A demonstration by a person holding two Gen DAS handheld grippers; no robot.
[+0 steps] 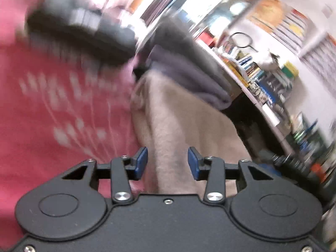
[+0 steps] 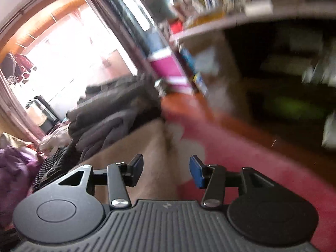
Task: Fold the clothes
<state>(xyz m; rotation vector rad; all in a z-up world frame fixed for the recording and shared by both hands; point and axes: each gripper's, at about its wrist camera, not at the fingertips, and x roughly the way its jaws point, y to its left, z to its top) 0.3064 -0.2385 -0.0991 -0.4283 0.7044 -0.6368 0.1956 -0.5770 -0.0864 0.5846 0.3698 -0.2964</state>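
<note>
— Beige fleece: we see the beige garment [image 1: 168,126] lying on the pink printed bedspread [image 1: 52,115], running between both grippers.

— And our jaws? Left gripper [image 1: 167,163] spread, right gripper [image 2: 166,171] spread, pinching nothing; folded grey clothes [image 2: 109,124] sit just beyond.

The left gripper [image 1: 167,162] is black with blue pads [image 1: 141,162]. Under it lies a beige cloth [image 1: 178,130]; at the left of the frame spreads a pink sheet [image 1: 37,126] with a blurred white print. Above the beige, a grey-purple garment [image 1: 189,77] is folded. The right gripper [image 2: 166,171] is black too, with a ribbed grey body, over beige cloth [image 2: 151,147] and red-pink bedding [image 2: 241,157]; dark grey clothes [image 2: 117,113] pile at centre left, purple fabric [image 2: 14,166] at far left.
</note>
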